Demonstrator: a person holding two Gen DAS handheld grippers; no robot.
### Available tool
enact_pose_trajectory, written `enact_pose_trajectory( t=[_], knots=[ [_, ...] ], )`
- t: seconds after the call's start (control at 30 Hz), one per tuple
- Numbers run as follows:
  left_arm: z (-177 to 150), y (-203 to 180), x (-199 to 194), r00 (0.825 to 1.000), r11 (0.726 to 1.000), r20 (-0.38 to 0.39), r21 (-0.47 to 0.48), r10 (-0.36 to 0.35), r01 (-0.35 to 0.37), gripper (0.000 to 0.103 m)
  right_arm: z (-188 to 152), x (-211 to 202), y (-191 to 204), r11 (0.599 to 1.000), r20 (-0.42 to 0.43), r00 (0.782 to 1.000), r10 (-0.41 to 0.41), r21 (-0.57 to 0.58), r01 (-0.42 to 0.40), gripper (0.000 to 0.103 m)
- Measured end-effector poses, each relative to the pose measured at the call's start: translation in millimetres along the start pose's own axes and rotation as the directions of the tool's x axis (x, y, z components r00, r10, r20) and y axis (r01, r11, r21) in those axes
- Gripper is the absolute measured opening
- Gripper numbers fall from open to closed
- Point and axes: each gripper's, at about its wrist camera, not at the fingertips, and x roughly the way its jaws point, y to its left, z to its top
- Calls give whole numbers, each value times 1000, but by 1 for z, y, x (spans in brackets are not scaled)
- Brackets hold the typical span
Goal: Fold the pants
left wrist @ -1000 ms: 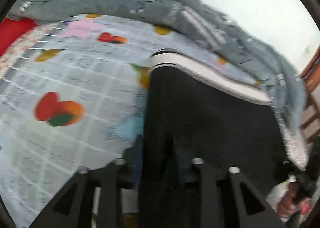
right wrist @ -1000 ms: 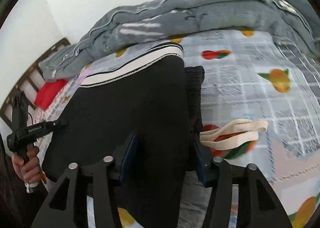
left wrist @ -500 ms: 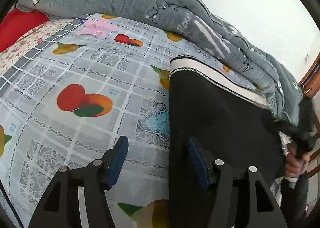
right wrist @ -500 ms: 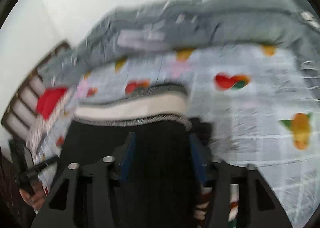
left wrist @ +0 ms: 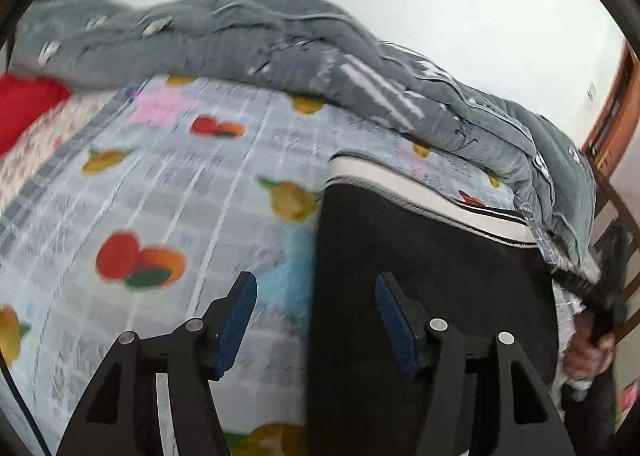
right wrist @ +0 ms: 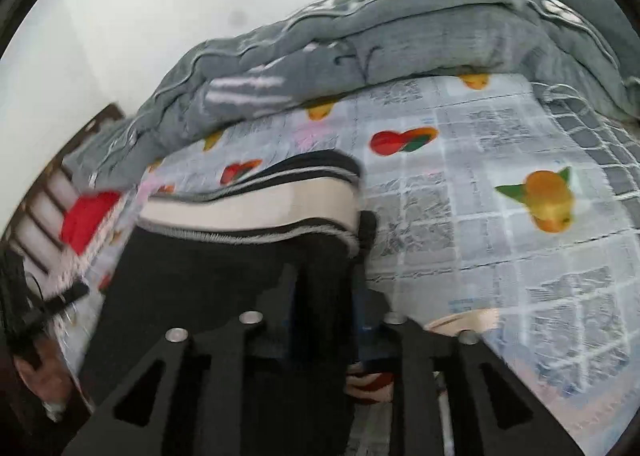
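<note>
- Since 1 second before, the left tongs (left wrist: 316,296) had let go of the black pants (left wrist: 420,276) and spread apart; the right tongs (right wrist: 324,296) had narrowed around the cloth and their view had swung closer to the waistband (right wrist: 248,212).
- Left wrist view, from the left: a red pillow (left wrist: 24,104) sat at the far left edge of the bed, with the fruit-print bedsheet (left wrist: 140,184) stretching across beside it.
- Left tongs stood spread with nothing gripped: the left blue pad (left wrist: 236,316) hung over bare sheet, the right blue pad (left wrist: 394,320) over the black fabric, and the pants' left edge ran between the 2.
- Pants lay flat on the bed to the right of centre, the white-striped waistband at the far end.
- Behind them a grey quilt (left wrist: 280,44) was heaped along the wall.
- At the far right edge a hand (left wrist: 588,356) held the other dark tool; blur hid the details.
- Right wrist view, from the left: the other hand (right wrist: 32,372) showed blurred at the lower left edge.
- Black pants filled the centre, the waistband just ahead of the fingers.
- Right tongs were closing, a bunched ridge of the black fabric between the 2 pads and pinched by them.
- Just right of the tongs a cream strap (right wrist: 468,320) lay on the sheet.
</note>
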Motion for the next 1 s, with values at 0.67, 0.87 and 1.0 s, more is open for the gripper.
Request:
enact_pose_trajectory(
  t=[0.67,0.87,1.0],
  knots=[
    [54,-68,126,993,979,-49,178,108,-98,71,35,78,63,939,48,984,-170,-294,177,33],
    [56,-78,130,990,963,11,227,144,-143,69,40,86,59,952,64,987,-147,-261,159,33],
    [63,-88,125,985,947,95,278,142,-163,69,46,92,56,957,65,986,-151,-242,162,33]
  ],
)
